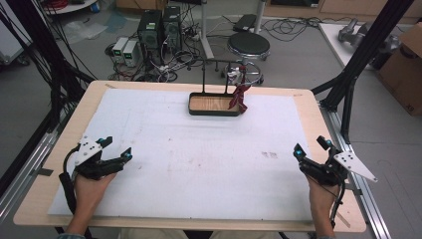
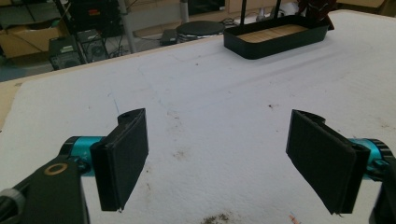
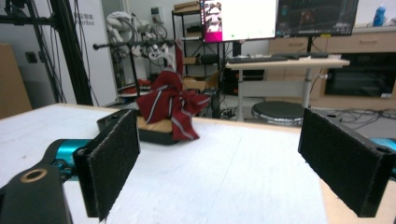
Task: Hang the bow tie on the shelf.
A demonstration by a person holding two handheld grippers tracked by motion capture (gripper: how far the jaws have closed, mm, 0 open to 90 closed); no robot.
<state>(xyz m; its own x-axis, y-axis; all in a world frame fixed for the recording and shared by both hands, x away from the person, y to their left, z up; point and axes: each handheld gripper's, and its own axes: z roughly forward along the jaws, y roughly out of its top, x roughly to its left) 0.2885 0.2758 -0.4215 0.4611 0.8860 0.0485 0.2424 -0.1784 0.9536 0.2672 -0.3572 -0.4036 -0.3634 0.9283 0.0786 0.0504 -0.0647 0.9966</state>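
A black tray with a wooden floor [image 1: 195,107] [image 2: 261,44] sits at the far middle of the table, under a thin black rail [image 1: 219,61]. A dark red striped bow tie [image 1: 240,97] [image 3: 173,103] hangs from the rail's right end and drapes over the tray's right corner. My left gripper [image 1: 115,149] [image 2: 217,161] rests at the near left, jaws wide apart and empty. At the near right my right gripper [image 1: 311,147] [image 3: 219,161] is also open and empty. Both stand far from the tray.
A white mat [image 1: 199,149] covers most of the wooden table [image 1: 318,114]. Beyond the far edge stand a round stool [image 1: 248,46], computer towers [image 1: 159,27] and tangled cables. Black frame posts [image 1: 363,55] rise at the right, and a cardboard box [image 1: 405,64] sits further right.
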